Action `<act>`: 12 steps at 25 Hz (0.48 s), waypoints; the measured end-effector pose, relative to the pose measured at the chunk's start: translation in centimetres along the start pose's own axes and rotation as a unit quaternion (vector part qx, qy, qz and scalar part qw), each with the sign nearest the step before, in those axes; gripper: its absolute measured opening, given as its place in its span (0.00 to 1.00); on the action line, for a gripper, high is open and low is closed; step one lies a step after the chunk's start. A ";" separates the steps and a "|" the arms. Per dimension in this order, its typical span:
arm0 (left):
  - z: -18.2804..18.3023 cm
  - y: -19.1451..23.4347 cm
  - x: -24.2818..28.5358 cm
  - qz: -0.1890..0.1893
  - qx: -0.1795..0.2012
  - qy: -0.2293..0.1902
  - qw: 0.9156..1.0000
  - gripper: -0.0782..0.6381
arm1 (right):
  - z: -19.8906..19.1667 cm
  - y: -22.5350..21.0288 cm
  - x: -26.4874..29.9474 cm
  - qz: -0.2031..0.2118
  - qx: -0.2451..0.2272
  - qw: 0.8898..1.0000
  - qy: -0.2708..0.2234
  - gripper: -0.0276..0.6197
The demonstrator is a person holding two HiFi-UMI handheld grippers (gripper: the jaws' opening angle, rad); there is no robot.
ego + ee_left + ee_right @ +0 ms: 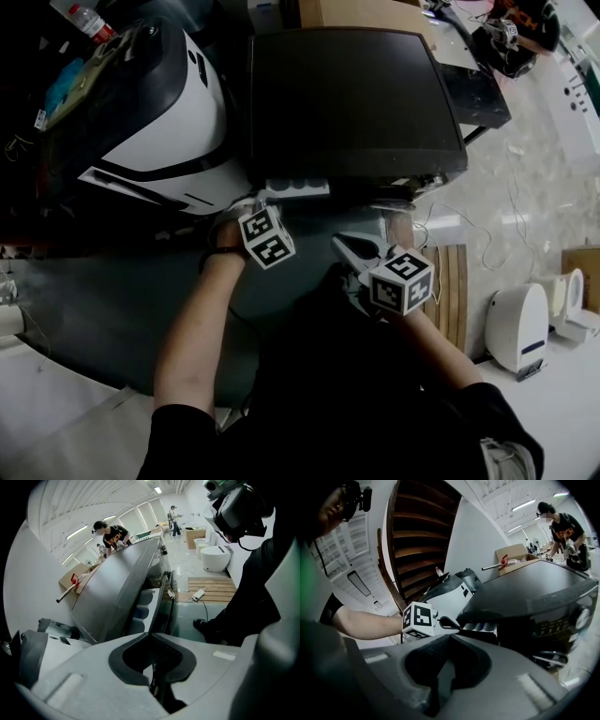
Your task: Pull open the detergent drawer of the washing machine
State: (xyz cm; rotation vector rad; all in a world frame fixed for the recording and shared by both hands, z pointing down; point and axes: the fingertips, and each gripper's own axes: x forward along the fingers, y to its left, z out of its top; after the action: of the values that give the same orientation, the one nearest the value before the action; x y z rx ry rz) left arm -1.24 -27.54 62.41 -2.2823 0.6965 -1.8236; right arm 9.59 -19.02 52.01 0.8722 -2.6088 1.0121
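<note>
We find the left gripper (151, 634) with its jaws closed on the front panel of the drawer (140, 607). The panel's thin edge runs straight into the meeting tips. The right gripper (450, 637) is held just to the right of the left one. Its jaws are pressed together with nothing between them, and it touches nothing.

The drawer stands partly out of the washer (352, 103), at the left end of its front. Its compartments are open to view from above. The washer's top is dark and flat.

Just to the left of the washer stands a white machine (159, 112) with a bottle (89, 21) lying on it. On the floor to the right lies a slatted board (211, 585), with a toilet (216, 557) behind it. Beyond the washer's far edge we note a carton (511, 552) and a person (562, 529) bent over it.
</note>
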 end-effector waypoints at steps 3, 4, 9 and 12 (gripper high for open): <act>-0.2 -0.8 -0.3 0.006 0.013 0.005 1.000 0.13 | -0.6 1.0 -0.2 -0.005 -0.002 1.000 0.003 0.05; -0.2 -1.1 -0.5 0.006 0.014 0.005 1.000 0.13 | -0.8 1.4 -0.3 -0.006 -0.002 1.000 0.003 0.05; -0.5 -2.0 -1.2 -0.002 0.004 -0.006 1.000 0.13 | -1.5 2.7 -0.5 -0.008 -0.007 1.000 0.008 0.05; -0.6 -2.5 -1.4 -0.002 -0.001 -0.011 1.000 0.12 | -1.8 3.0 -0.6 -0.011 -0.009 1.000 0.010 0.05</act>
State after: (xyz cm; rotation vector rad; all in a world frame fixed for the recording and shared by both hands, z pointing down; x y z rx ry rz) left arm -1.36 -24.62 62.26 -2.3034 0.6911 -1.7964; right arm 8.26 -15.75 51.41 0.8815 -2.5819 0.9851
